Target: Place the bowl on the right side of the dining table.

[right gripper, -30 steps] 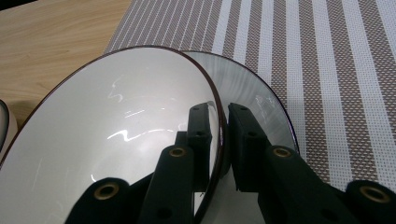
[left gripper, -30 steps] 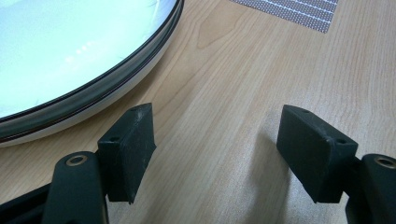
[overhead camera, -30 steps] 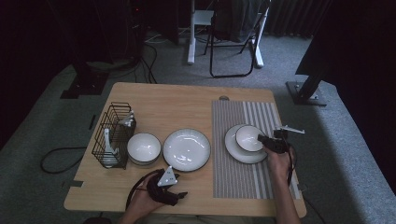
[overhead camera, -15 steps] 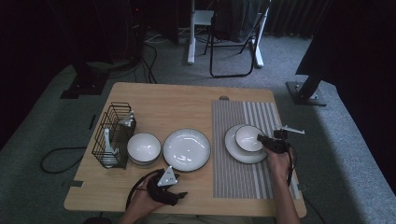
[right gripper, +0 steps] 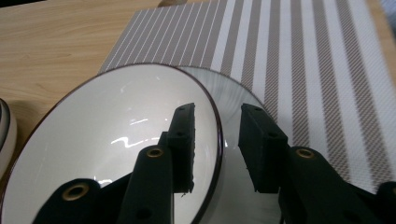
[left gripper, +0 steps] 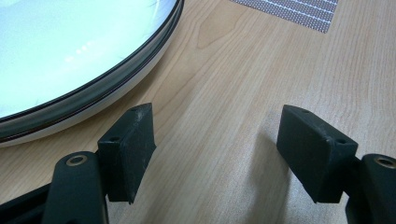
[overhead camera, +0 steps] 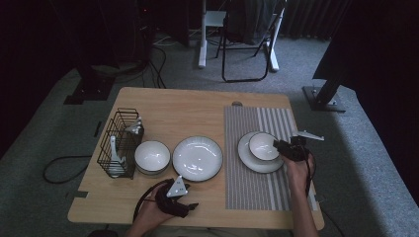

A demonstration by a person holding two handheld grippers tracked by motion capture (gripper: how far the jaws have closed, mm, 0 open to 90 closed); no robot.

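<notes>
Where the high view looks down, the small bowl [overhead camera: 263, 146] sits on a plate [overhead camera: 253, 163] on the striped mat [overhead camera: 257, 192], the right gripper [overhead camera: 278, 146] at its rim. In the left gripper view, the left gripper [left gripper: 217, 140] gapes over bare table [left gripper: 243, 65]. In the right gripper view, jaws that have just been opening straddle the rim, pads clear.

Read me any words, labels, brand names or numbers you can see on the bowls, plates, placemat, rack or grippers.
None: no writing shows anywhere.
The small bowl, the plate under it and the striped placemat carry no marks.
The right gripper and left gripper show plain black jaws.
</notes>
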